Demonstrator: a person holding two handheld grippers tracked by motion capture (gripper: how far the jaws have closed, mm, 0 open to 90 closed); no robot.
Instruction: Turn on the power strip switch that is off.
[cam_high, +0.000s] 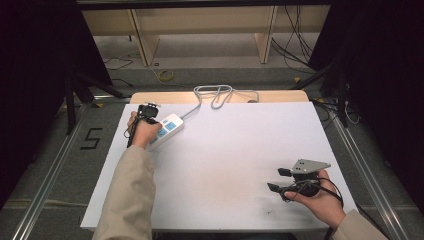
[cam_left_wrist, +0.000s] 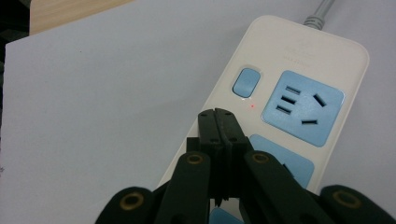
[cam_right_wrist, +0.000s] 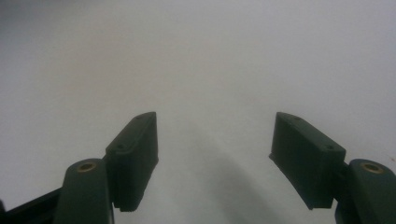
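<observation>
A white power strip (cam_high: 167, 130) with blue sockets lies at the table's far left, its grey cable (cam_high: 215, 95) looping off the back edge. My left gripper (cam_high: 148, 111) hovers over its near end, jaws shut with nothing between them. In the left gripper view the closed tips (cam_left_wrist: 218, 116) sit just below the blue switch (cam_left_wrist: 246, 82), beside a small red light (cam_left_wrist: 252, 106) and a blue socket (cam_left_wrist: 303, 106). My right gripper (cam_high: 279, 180) rests at the near right of the table, jaws wide open and empty (cam_right_wrist: 212, 140) above bare white surface.
The white table top (cam_high: 225, 155) has a wooden strip (cam_high: 165, 96) along its far edge. Beyond it are a wooden shelf frame (cam_high: 200, 30) and loose cables on the floor (cam_high: 295, 45). Dark curtains flank both sides.
</observation>
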